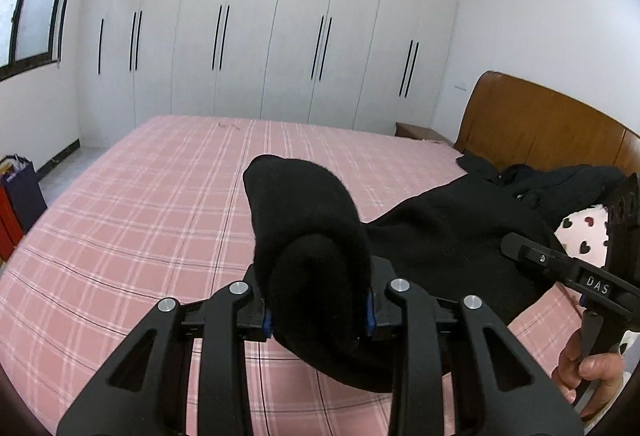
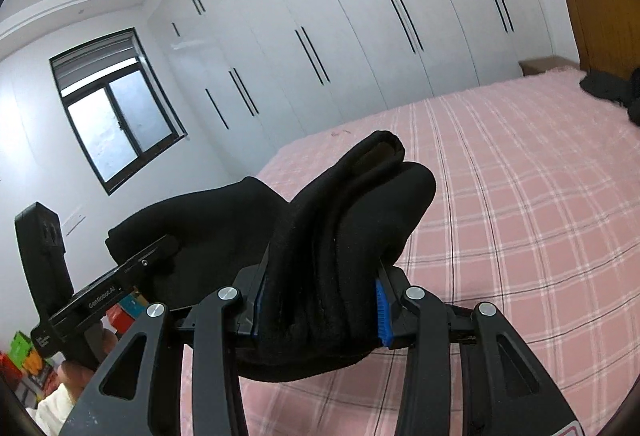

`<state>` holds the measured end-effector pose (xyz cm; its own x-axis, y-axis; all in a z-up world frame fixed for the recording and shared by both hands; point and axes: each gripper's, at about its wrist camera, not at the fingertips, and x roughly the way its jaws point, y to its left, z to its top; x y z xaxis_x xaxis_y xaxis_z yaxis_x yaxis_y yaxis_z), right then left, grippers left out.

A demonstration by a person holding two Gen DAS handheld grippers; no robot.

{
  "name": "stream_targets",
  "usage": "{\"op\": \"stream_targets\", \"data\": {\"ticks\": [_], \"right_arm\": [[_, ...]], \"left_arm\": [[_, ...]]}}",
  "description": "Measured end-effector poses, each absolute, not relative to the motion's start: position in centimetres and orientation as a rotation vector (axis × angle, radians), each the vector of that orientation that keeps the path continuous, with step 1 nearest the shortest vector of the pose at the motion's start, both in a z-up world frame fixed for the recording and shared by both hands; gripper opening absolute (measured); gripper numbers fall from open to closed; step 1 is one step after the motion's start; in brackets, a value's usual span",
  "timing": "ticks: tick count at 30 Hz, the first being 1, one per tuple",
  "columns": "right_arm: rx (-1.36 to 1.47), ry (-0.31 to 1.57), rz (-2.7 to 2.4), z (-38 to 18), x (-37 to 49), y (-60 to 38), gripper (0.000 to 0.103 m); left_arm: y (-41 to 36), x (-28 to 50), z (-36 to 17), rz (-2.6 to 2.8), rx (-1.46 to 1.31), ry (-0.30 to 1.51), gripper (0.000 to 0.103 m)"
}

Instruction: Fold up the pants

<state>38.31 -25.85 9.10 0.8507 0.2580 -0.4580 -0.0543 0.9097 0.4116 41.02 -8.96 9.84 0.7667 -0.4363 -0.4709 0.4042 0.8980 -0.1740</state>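
- The left gripper (image 1: 319, 310), closest to its own lens, had its jaws clamped on a thick bunch of the black pants (image 1: 440, 236), blue pads pressing the cloth from both sides and a rounded fold of fabric bulging forward between them.
- In the right wrist view the right gripper (image 2: 318, 310) gripped a second bunch of the same garment, several stacked layers wedged between its jaws, which stood narrow around the wad.
- The pants hung lifted between the two tools above the bed (image 1: 140, 215), a span of dark cloth running from one grip to the other over the pink checked cover.
- A person's hand (image 1: 588, 368) showed at the lower right edge of the left view, wrapped around the handle of the other tool.
- More dark clothing (image 1: 568, 179) lay heaped near the wooden headboard (image 1: 540, 119), well apart from the open middle of the bed; white wardrobe doors (image 1: 280, 35) filled the far wall.
- The fabric looked soft, thick and fleecy: light enough to carry, limp rather than stiff, likely to sag between the grips and unlikely to slip from the ribbed pads.
- Holding it at two edge points, as here, seemed the sound choice, since tension between them would probably keep the fold line straight when laid down.
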Motion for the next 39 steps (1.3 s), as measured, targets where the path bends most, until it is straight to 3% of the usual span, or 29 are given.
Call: {"op": "stream_targets", "data": {"ticks": [13,15,17,19,22,23,24,25,27,30,32,34,36,39], "right_arm": [[0.445,0.763,0.081,-7.3,42.1,-26.9,0.043],[0.432,0.819,0.047,-9.9,41.5,-27.1,0.048],[0.434,0.871,0.032,-11.2,40.8,-27.4,0.055],[0.436,0.861,-0.018,-10.7,39.6,-28.0,0.067],[0.381,0.734,-0.131,-6.8,37.2,-28.5,0.070],[0.381,0.693,-0.117,-5.4,37.0,-28.5,0.068],[0.383,0.663,-0.070,-3.7,37.3,-28.1,0.055],[0.365,0.667,-0.039,-2.6,38.2,-27.4,0.033],[0.345,0.701,0.027,-1.7,40.7,-25.9,0.021],[0.309,0.790,0.052,-3.6,44.9,-24.5,0.019],[0.273,0.885,-0.009,-6.7,46.9,-24.5,0.019],[0.302,0.993,-0.062,-10.5,48.1,-25.9,0.010],[0.397,0.964,-0.067,-9.7,47.2,-27.1,0.007],[0.380,0.862,-0.050,-6.5,45.0,-26.5,0.012]], "left_arm": [[-9.3,44.9,-6.7,-0.385,-0.035,0.748,0.032],[-8.7,44.0,-9.1,-0.369,-0.028,0.778,0.041],[-8.2,43.5,-10.5,-0.343,-0.021,0.816,0.064],[-6.4,42.8,-11.0,-0.292,-0.052,0.847,0.069],[-2.8,41.3,-8.6,-0.247,-0.143,0.826,0.071],[-2.0,41.0,-7.3,-0.233,-0.162,0.810,0.073],[-1.7,41.0,-6.3,-0.231,-0.176,0.798,0.073],[-1.5,41.2,-4.7,-0.231,-0.186,0.779,0.073],[-2.8,42.1,-2.5,-0.261,-0.172,0.773,0.073],[-5.4,44.3,-2.0,-0.296,-0.140,0.799,0.073],[-8.1,46.6,-4.5,-0.310,-0.086,0.892,0.073],[-9.6,48.1,-7.8,-0.284,-0.033,0.990,0.073],[-10.1,48.9,-10.5,-0.240,0.015,1.050,0.073],[-8.9,48.5,-10.4,-0.254,-0.056,1.025,0.073]]}}
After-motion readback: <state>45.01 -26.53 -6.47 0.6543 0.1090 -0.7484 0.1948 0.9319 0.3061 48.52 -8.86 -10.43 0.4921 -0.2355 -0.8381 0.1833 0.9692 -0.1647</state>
